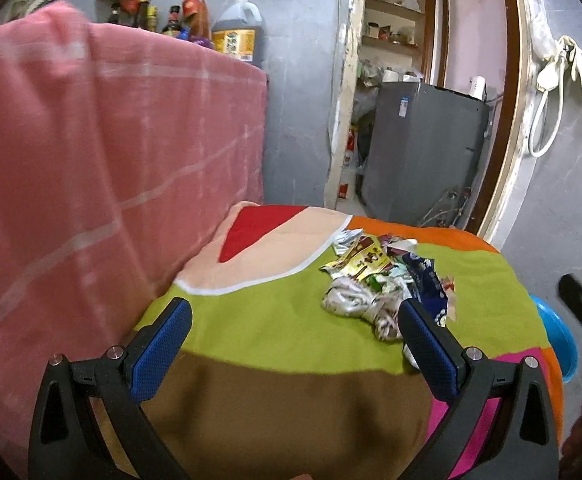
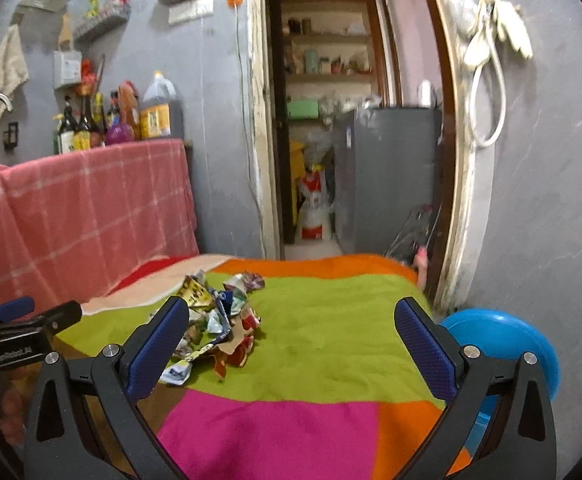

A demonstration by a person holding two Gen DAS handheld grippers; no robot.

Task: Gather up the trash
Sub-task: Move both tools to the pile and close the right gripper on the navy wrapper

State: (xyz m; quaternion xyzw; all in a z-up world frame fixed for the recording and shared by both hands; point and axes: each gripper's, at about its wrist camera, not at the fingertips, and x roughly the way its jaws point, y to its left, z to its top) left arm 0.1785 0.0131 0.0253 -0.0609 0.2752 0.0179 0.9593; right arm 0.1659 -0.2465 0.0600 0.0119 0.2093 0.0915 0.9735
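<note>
Trash, a heap of crumpled foil and paper snack wrappers (image 1: pixel 379 280), lies on a surface draped with a patchwork cloth of green, orange, pink and brown (image 2: pixel 331 320), toward its far left side near a pink checked blanket (image 1: pixel 91 140). The left gripper (image 1: pixel 295 316) hovers with jaws released, its right finger just before the heap. The right gripper (image 2: pixel 291 316) is likewise spread wide, empty. A round blue plastic basin (image 2: pixel 503 340) sits beyond the right edge.

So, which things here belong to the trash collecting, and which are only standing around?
For the job:
- wrapper pile
- blue bin
- left tool, open
- right tool, open

Just lying about:
- pink cloth
- bottles
- grey fridge
</note>
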